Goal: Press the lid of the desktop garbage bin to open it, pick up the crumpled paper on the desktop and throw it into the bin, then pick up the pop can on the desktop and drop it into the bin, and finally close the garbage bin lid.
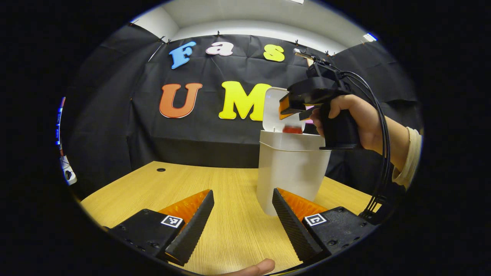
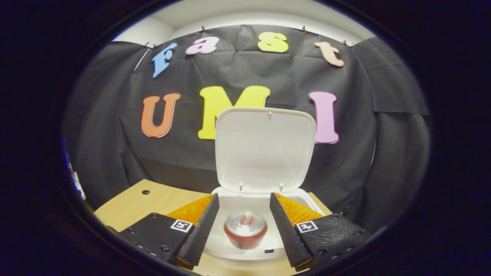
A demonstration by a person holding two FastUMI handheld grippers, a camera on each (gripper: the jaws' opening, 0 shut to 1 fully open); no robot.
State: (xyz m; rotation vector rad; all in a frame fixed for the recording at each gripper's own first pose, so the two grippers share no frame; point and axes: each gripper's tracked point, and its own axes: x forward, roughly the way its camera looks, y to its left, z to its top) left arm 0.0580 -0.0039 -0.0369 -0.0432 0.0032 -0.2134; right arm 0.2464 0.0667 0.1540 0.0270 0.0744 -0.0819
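Observation:
The white desktop bin (image 1: 287, 176) stands on the wooden table (image 1: 161, 191), its lid (image 1: 273, 107) swung upright at the back. In the left gripper view, a hand holds my right gripper (image 1: 293, 111) just above the bin's mouth, and the red pop can (image 1: 292, 129) peeks over the rim beneath it. In the right gripper view, my right gripper (image 2: 244, 195) is open, looking down into the bin (image 2: 238, 253) past the raised lid (image 2: 264, 149). The can (image 2: 245, 230) stands upright below, clear of both fingers. My left gripper (image 1: 243, 191) is open low over the table, left of the bin, holding nothing.
Black cloth walls close in the table's back and sides. A small dark hole (image 1: 161, 169) marks the table's far left. Bare wood stretches left of the bin. A fingertip (image 1: 257, 267) of the holding hand shows at the bottom edge.

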